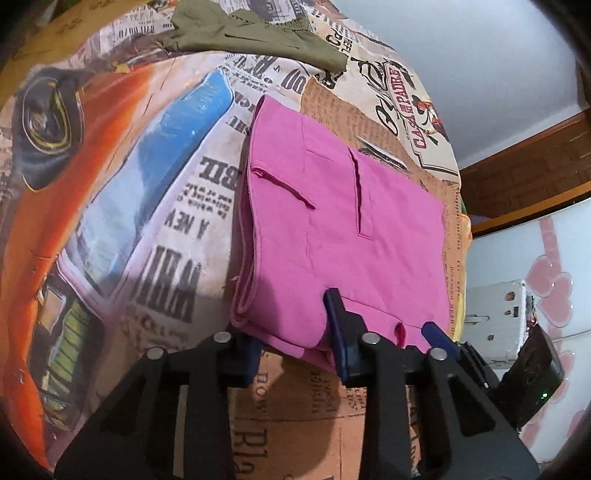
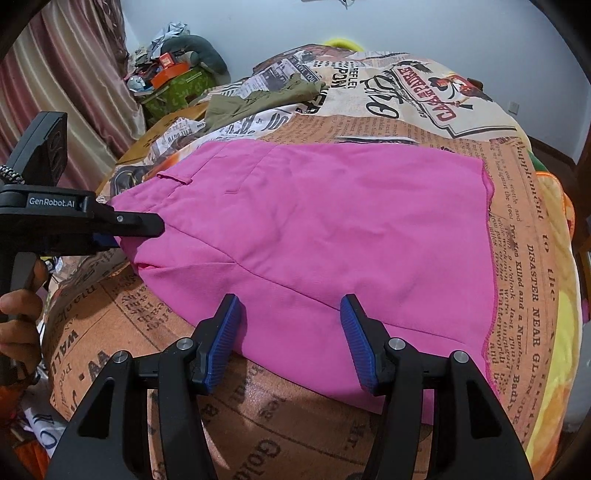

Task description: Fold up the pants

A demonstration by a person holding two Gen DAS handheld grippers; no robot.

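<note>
Pink pants (image 2: 314,236): folded into a compact stack and laid flat on the bed's printed sheet (image 2: 517,229); layered edges are seen along the left side in the left wrist view, and a pocket slit is seen on the top layer.
Left claw (image 1: 291,332): set at the near edge of the pink pants (image 1: 332,229); one blue pad (image 1: 338,325) rests on top of the fabric, the other is mostly hidden behind the frame, and the fabric edge lies between them. Whether the fabric is pinched cannot be told. In the right wrist view the left claw (image 2: 140,225) is seen touching the pants' left edge.
Right claw (image 2: 290,332): spread apart, nothing held; both blue pads (image 2: 225,332) are placed at the near edge of the pants, over the fabric.
Hand (image 2: 18,325): seen at the far left of the right wrist view, wrapped around the handle of the left tool.
Olive garment (image 1: 251,33): left crumpled at the far end of the bed, well apart from the pink pants.
Printed sheet (image 1: 147,206): newspaper text and an orange car picture are shown on it.
Clutter pile (image 2: 173,70): seen beyond the bed's far left corner, beside a curtain (image 2: 66,85).
</note>
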